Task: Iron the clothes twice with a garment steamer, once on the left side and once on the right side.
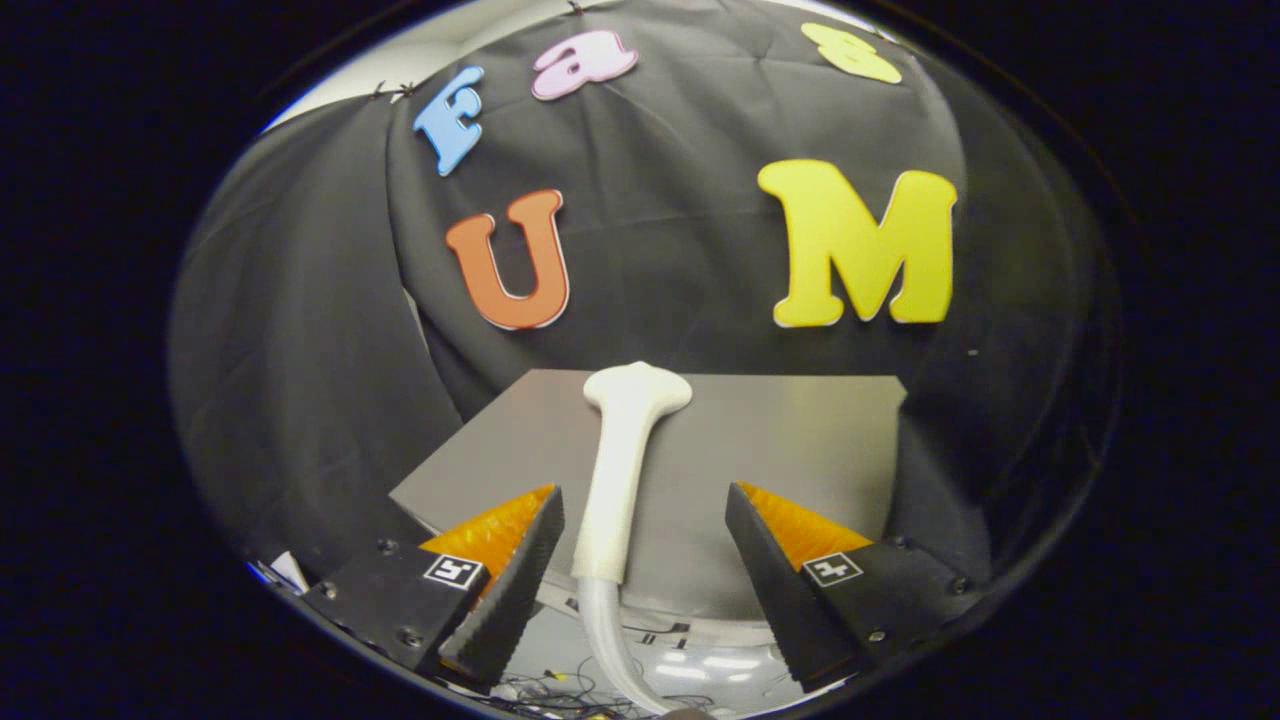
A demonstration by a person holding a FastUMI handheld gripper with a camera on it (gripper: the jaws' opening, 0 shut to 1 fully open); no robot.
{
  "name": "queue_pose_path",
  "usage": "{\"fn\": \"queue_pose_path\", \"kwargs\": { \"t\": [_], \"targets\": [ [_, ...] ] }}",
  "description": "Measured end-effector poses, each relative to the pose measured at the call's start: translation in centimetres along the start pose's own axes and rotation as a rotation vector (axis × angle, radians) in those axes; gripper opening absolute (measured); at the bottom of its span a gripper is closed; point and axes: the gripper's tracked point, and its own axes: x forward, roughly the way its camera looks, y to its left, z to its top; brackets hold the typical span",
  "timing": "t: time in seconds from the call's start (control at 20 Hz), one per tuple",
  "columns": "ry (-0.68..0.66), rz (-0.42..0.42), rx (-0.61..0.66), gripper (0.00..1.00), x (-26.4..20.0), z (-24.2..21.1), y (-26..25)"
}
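Tongs [645, 560] gape apart low in the frame, straddling the steamer's [622, 470] stiff, probably light, slick handle; best clamped mid-handle, above the hose [605, 640].

Steamer hose [610, 640] cut off below the claw [645, 520].

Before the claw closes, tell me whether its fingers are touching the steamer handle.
Apart. In the gripper view the claw stands open, the white steamer handle lying on the grey table between its fingers, with a visible gap on each side.

close forward view over hand-held gripper [645, 520]
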Motion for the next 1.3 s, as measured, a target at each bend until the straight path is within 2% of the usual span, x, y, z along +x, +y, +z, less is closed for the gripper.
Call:
{"fn": "queue_pose_path", "kwargs": {
  "t": [0.25,0.35,0.4,0.55,0.8,1.05,1.3],
  "targets": [
    [0.083,-0.041,-0.019,0.93,6.5,0.1,0.9],
    [0.111,-0.072,-0.033,0.87,8.4,-0.2,0.6],
    [0.137,-0.089,-0.030,0.80,9.2,-0.7,0.3],
    [0.156,-0.096,-0.065,0.71,10.6,-1.2,0.3],
    [0.178,-0.102,-0.062,0.41,10.3,-1.3,0.8],
    [0.132,-0.067,-0.024,0.34,9.6,-0.1,1.4],
    [0.022,-0.026,-0.005,0.32,4.2,2.4,1.9]
  ]
}}
